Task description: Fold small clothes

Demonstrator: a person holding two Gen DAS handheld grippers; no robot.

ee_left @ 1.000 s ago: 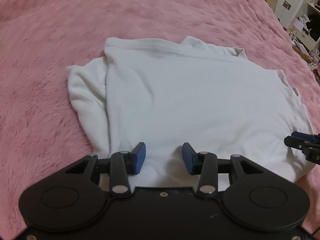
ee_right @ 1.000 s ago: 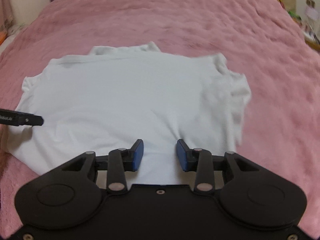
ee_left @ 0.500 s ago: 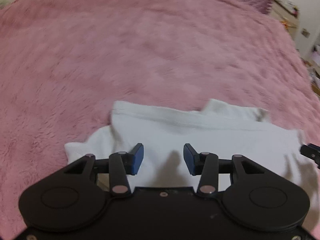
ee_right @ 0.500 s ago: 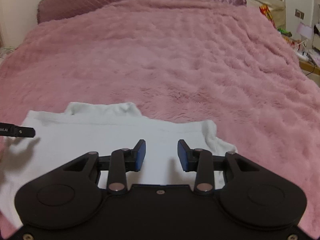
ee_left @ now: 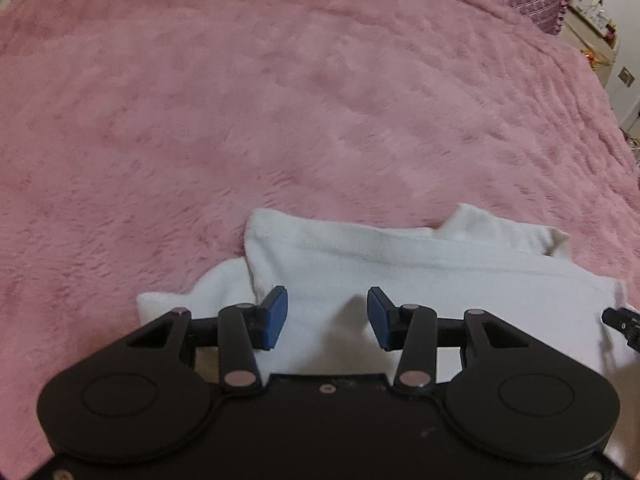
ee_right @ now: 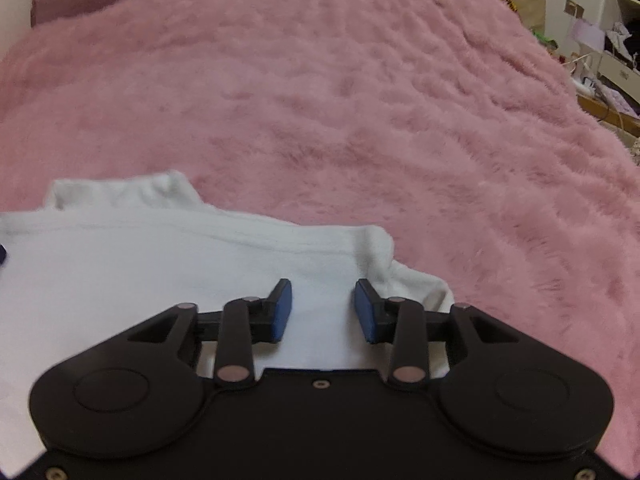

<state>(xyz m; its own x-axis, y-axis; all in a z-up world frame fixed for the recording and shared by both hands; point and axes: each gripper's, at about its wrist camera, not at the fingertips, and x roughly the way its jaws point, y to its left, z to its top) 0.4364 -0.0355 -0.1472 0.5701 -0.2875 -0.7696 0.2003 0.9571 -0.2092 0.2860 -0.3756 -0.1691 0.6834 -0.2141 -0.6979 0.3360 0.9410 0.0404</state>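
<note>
Left gripper (ee_left: pixel 327 316) hides shirt (ee_left: pixel 420 264) (partly).

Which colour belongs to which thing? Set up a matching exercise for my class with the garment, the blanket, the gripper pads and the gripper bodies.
Things:
1. garment
2. blanket
3. pads of the left gripper
4. body of the right gripper

Colours:
A. black
B. pink
C. white
D. blue

Pairs: 1-C, 2-B, 3-D, 4-A
</note>
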